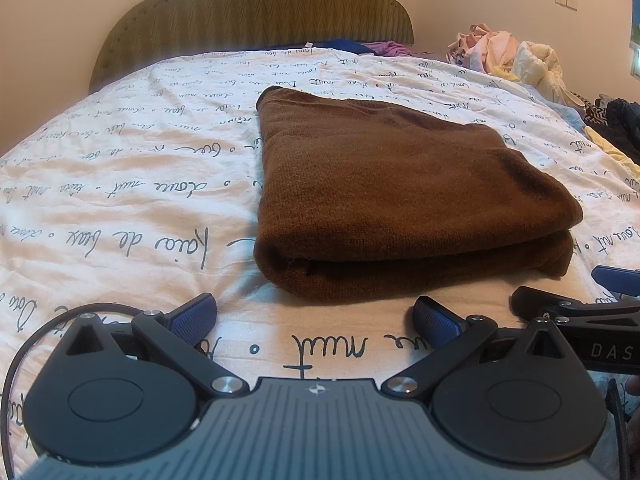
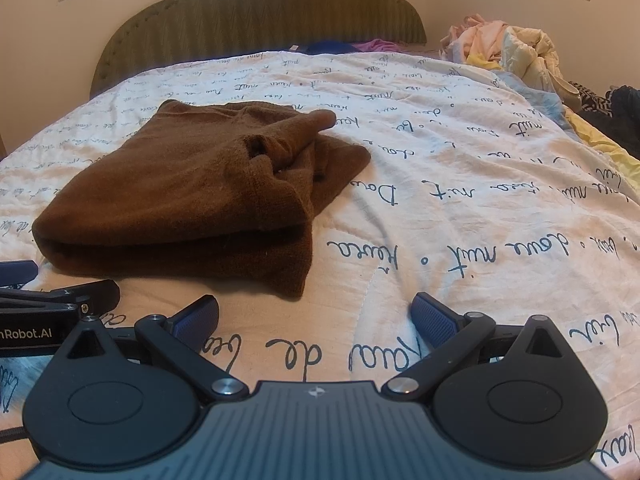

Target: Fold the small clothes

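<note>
Brown knit garment point(image 1: 392, 184) lies folded on the white quilt point(image 1: 120, 184) w/ dark script print, roughly mid-bed, layers stacked, fold edge facing the cameras. In the right wrist view the same garment point(image 2: 188, 192) sits left of centre; its right side is less tidy, w/ a bunched sleeve or cuff point(image 2: 296, 132) poking up and out toward the headboard, and a lower layer sticking out at the near right corner.

Left gripper point(image 1: 316, 320) hovers low over the quilt just short of the garment's near edge, jaws wide apart, blue pads point(image 1: 192, 316) empty, nothing between them. Right gripper point(image 2: 316, 320) likewise spread wide, holding nothing, over bare quilt to the right of the garment, near but not touching it. Each gripper shows at the edge of the other's view: right one point(image 1: 580, 312) at the far right in the left wrist view, left one point(image 2: 48, 304) at the far left in the right wrist view, so they sit side by side.

Bkgd: olive padded headboard point(image 1: 256, 12) against the wall; heap of pale pink and cream clothes point(image 1: 504, 56) at the bed's far right; blue and purple fabric point(image 1: 360, 46) by the headboard.
</note>
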